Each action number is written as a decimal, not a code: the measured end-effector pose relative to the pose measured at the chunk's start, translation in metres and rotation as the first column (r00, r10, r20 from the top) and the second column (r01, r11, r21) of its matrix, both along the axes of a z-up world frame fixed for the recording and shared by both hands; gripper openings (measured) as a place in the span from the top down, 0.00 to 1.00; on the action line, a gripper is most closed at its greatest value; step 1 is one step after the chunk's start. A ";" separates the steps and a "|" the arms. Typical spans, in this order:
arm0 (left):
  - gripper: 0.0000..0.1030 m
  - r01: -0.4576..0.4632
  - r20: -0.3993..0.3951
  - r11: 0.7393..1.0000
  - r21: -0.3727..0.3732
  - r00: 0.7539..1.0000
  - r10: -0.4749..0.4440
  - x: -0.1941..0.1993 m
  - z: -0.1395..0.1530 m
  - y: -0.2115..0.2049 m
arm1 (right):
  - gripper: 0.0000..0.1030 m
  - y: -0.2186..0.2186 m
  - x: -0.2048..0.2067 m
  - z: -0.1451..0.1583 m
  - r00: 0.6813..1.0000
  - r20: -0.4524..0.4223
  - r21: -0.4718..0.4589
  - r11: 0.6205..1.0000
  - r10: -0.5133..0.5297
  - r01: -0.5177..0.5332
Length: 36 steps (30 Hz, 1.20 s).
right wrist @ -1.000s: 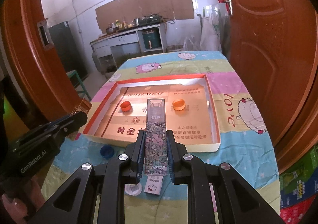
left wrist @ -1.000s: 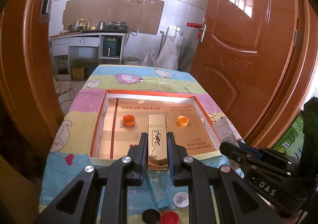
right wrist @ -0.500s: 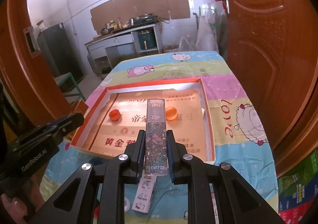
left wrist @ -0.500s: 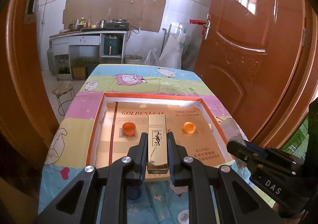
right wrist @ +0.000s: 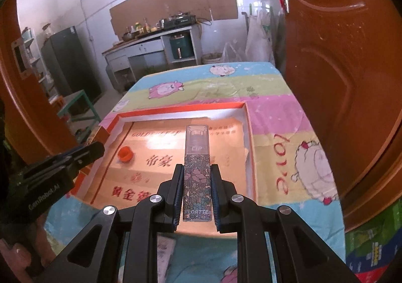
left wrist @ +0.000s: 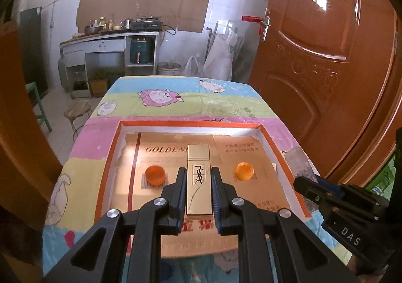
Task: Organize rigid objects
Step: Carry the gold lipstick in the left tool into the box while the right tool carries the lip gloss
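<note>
Left wrist view: the left gripper (left wrist: 199, 186) clamps a gold rectangular lipstick case (left wrist: 198, 180) above a shallow orange-rimmed cardboard tray (left wrist: 110, 157), between two orange bottle caps (left wrist: 155, 174). Right wrist view: the right gripper (right wrist: 197, 183) grips a floral-printed lip-gloss tube (right wrist: 197, 172) over the same tray.

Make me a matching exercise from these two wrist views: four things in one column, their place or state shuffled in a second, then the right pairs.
Things:
1. gold tube
2. floral tube
3. orange caps
4. shallow box

Places or states:
A. lying apart on the box floor
B. clamped in the left hand-held gripper
C. sitting on the cartoon tablecloth
D. clamped in the right hand-held gripper

Pairs: 1-B, 2-D, 3-A, 4-C
</note>
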<state>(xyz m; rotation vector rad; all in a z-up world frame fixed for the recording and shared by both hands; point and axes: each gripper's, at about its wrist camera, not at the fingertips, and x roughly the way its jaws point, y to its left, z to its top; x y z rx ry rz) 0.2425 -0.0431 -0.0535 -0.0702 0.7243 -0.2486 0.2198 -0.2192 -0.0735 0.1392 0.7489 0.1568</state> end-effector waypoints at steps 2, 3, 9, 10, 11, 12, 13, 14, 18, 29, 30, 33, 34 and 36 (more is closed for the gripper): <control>0.82 0.005 -0.002 1.000 0.007 1.000 -0.005 0.006 -0.001 -0.003 | 0.80 -0.003 0.007 -0.001 1.000 0.003 -0.022 1.000 -0.006 0.006; 0.82 0.008 -0.002 1.000 0.009 1.000 -0.008 0.010 -0.001 -0.005 | 0.80 -0.006 0.011 -0.002 1.000 0.000 -0.031 0.999 -0.010 0.010; 0.82 0.028 -0.020 1.000 0.014 0.999 -0.027 0.034 -0.004 -0.011 | 0.80 -0.016 0.034 -0.007 1.000 -0.014 -0.042 0.999 -0.010 0.010; 0.82 0.030 -0.024 0.999 0.020 0.999 -0.029 0.039 -0.005 -0.012 | 0.80 -0.017 0.038 -0.008 1.000 -0.016 -0.046 0.999 -0.008 0.007; 0.82 0.031 -0.030 0.999 0.027 0.999 -0.030 0.043 -0.006 -0.013 | 0.80 -0.018 0.044 -0.009 1.000 -0.019 -0.053 0.999 -0.004 0.003; 0.82 0.033 -0.035 0.999 0.031 0.999 -0.032 0.047 -0.006 -0.014 | 0.80 -0.018 0.048 -0.011 1.000 -0.019 -0.066 0.998 -0.003 0.002; 0.82 0.035 -0.041 0.999 0.033 0.999 -0.034 0.052 -0.007 -0.014 | 0.80 -0.018 0.054 -0.012 1.000 -0.019 -0.094 0.996 -0.006 0.004; 0.82 0.036 -0.048 0.999 0.033 0.998 -0.034 0.056 -0.009 -0.014 | 0.80 -0.017 0.058 -0.014 1.000 -0.020 -0.110 0.994 -0.006 0.003; 0.82 0.048 -0.089 0.999 0.022 0.995 -0.046 0.074 -0.015 -0.013 | 0.80 -0.018 0.081 -0.024 0.998 -0.054 -0.101 0.994 0.024 -0.030; 0.82 0.054 -0.149 0.998 0.037 0.988 -0.048 0.108 -0.032 -0.014 | 0.80 -0.002 0.126 -0.039 0.992 -0.091 -0.141 0.985 0.084 -0.096; 0.82 0.055 -0.154 0.998 0.041 0.987 -0.049 0.111 -0.034 -0.016 | 0.80 -0.001 0.128 -0.039 0.992 -0.092 -0.140 0.985 0.087 -0.100; 0.82 0.062 -0.178 0.997 0.051 0.983 -0.052 0.119 -0.041 -0.020 | 0.80 0.001 0.136 -0.044 0.991 -0.103 -0.133 0.986 0.091 -0.104; 0.82 0.064 -0.184 0.997 0.047 0.981 -0.055 0.121 -0.043 -0.020 | 0.80 0.001 0.139 -0.045 0.990 -0.108 -0.130 0.986 0.093 -0.107; 0.82 0.064 -0.201 0.997 0.046 0.978 -0.053 0.126 -0.048 -0.021 | 0.80 0.001 0.144 -0.049 0.988 -0.123 -0.128 0.986 0.092 -0.108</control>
